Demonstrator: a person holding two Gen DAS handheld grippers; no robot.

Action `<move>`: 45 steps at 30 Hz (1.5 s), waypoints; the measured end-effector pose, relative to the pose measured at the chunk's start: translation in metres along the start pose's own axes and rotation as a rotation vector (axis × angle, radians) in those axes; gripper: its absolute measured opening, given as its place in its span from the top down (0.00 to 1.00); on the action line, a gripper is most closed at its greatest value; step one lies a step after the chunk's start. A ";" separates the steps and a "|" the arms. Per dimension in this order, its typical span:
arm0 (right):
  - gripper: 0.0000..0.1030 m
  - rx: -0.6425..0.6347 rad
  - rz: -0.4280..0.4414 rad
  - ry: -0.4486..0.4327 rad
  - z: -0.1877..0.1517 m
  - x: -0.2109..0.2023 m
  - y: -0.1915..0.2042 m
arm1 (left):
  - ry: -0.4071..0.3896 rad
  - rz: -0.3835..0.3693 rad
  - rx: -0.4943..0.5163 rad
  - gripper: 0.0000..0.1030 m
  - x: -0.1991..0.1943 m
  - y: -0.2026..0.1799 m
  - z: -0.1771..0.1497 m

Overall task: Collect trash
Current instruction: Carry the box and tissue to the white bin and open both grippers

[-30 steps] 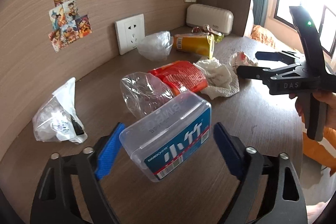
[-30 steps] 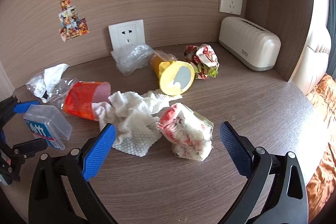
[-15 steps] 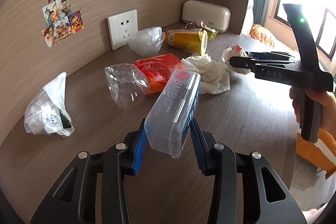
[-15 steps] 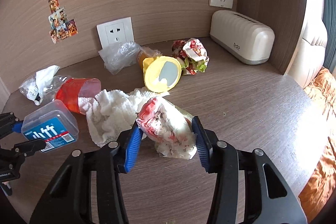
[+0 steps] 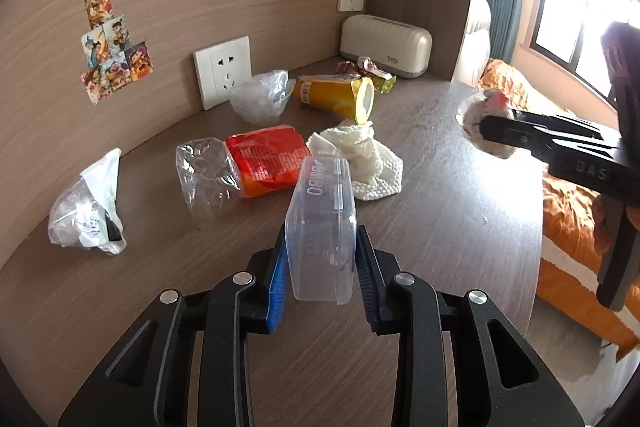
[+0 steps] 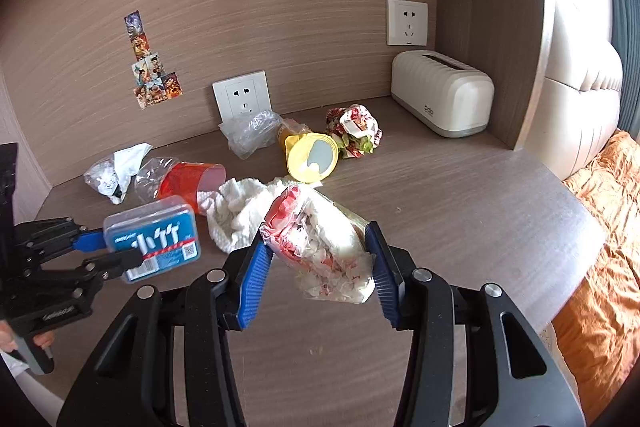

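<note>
My left gripper (image 5: pixel 320 267) is shut on a clear plastic box (image 5: pixel 322 227) with a blue label and holds it above the wooden desk (image 5: pixel 440 227); the box also shows in the right wrist view (image 6: pixel 154 239). My right gripper (image 6: pixel 318 263) is shut on a crumpled red-and-white wrapper (image 6: pixel 320 243), lifted off the desk; the wrapper shows at the right of the left wrist view (image 5: pixel 480 123). On the desk lie a white tissue (image 5: pixel 360 159), a crushed bottle with red label (image 5: pixel 248 167), a yellow can (image 5: pixel 336 97) and a clear bag (image 5: pixel 260 99).
A white crumpled bag (image 5: pixel 86 211) lies at the left. A colourful wrapper (image 6: pixel 354 133) and a cream box (image 6: pixel 442 93) are at the back by the wall. Two sockets sit on the wall. A bed with orange cover (image 6: pixel 600 247) is right of the desk.
Both grippers closed, the left on the plastic box and the right on the wrapper. Both have since lifted their items up and back from the desk.
</note>
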State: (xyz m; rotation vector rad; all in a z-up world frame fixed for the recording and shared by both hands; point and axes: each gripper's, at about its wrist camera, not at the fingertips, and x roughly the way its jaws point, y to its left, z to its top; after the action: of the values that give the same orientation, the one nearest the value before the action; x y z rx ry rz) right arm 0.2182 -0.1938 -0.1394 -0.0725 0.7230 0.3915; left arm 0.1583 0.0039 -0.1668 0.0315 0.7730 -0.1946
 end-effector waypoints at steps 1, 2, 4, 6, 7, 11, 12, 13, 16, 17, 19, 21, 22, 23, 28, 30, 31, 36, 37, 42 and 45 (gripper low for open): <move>0.53 0.000 0.000 -0.001 -0.002 -0.005 -0.001 | -0.009 0.007 -0.001 0.71 -0.004 -0.003 0.001; 0.53 0.003 0.000 -0.002 -0.005 -0.011 -0.003 | -0.024 0.011 0.001 0.71 -0.010 -0.007 0.003; 0.53 0.006 -0.003 -0.011 -0.010 -0.021 -0.006 | -0.043 0.014 0.003 0.71 -0.019 -0.014 0.007; 0.53 0.015 -0.013 -0.022 -0.015 -0.032 -0.012 | -0.049 0.010 0.031 0.71 -0.026 -0.027 0.011; 0.53 0.024 -0.018 -0.028 -0.017 -0.038 -0.015 | -0.053 0.005 0.051 0.71 -0.029 -0.034 0.012; 0.53 0.064 -0.056 -0.060 -0.027 -0.069 -0.033 | -0.064 -0.055 0.116 0.71 -0.039 -0.071 0.017; 0.53 0.074 -0.068 -0.065 -0.031 -0.078 -0.039 | -0.068 -0.071 0.132 0.71 -0.041 -0.082 0.017; 0.53 0.087 -0.082 -0.069 -0.035 -0.088 -0.045 | -0.068 -0.090 0.147 0.71 -0.042 -0.093 0.018; 0.53 0.127 -0.124 -0.073 -0.052 -0.113 -0.064 | -0.065 -0.168 0.198 0.71 -0.038 -0.134 0.018; 0.53 0.143 -0.146 -0.075 -0.060 -0.124 -0.072 | -0.063 -0.189 0.216 0.71 -0.036 -0.147 0.016; 0.53 0.179 -0.178 -0.069 -0.075 -0.141 -0.087 | -0.054 -0.238 0.254 0.71 -0.033 -0.175 0.012; 0.53 0.218 -0.215 -0.061 -0.094 -0.161 -0.103 | -0.043 -0.291 0.291 0.71 -0.028 -0.205 0.006; 0.53 0.237 -0.230 -0.055 -0.103 -0.169 -0.111 | -0.036 -0.312 0.308 0.71 -0.026 -0.218 0.003; 0.53 0.253 -0.244 -0.050 -0.112 -0.176 -0.117 | -0.029 -0.335 0.322 0.71 -0.025 -0.232 -0.001; 0.53 0.329 -0.317 -0.014 -0.160 -0.208 -0.146 | 0.018 -0.443 0.393 0.71 -0.012 -0.300 -0.029; 0.53 0.360 -0.342 0.007 -0.180 -0.217 -0.159 | 0.043 -0.474 0.418 0.71 -0.005 -0.323 -0.043; 0.53 0.375 -0.352 0.021 -0.191 -0.220 -0.166 | 0.057 -0.489 0.432 0.71 0.000 -0.336 -0.051; 0.53 0.443 -0.373 0.087 -0.243 -0.220 -0.196 | 0.132 -0.542 0.480 0.71 0.029 -0.384 -0.094; 0.53 0.457 -0.372 0.102 -0.255 -0.216 -0.202 | 0.147 -0.549 0.484 0.71 0.037 -0.391 -0.101; 0.53 0.496 -0.353 0.166 -0.305 -0.189 -0.225 | 0.225 -0.562 0.502 0.71 0.082 -0.420 -0.148; 0.53 0.512 -0.333 0.201 -0.333 -0.165 -0.237 | 0.271 -0.559 0.504 0.71 0.112 -0.434 -0.175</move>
State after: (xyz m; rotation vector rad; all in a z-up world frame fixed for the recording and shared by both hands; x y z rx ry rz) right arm -0.0158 -0.5327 -0.2974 0.2527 0.9731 -0.1279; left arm 0.0348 -0.4227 -0.3518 0.3261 0.9741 -0.9296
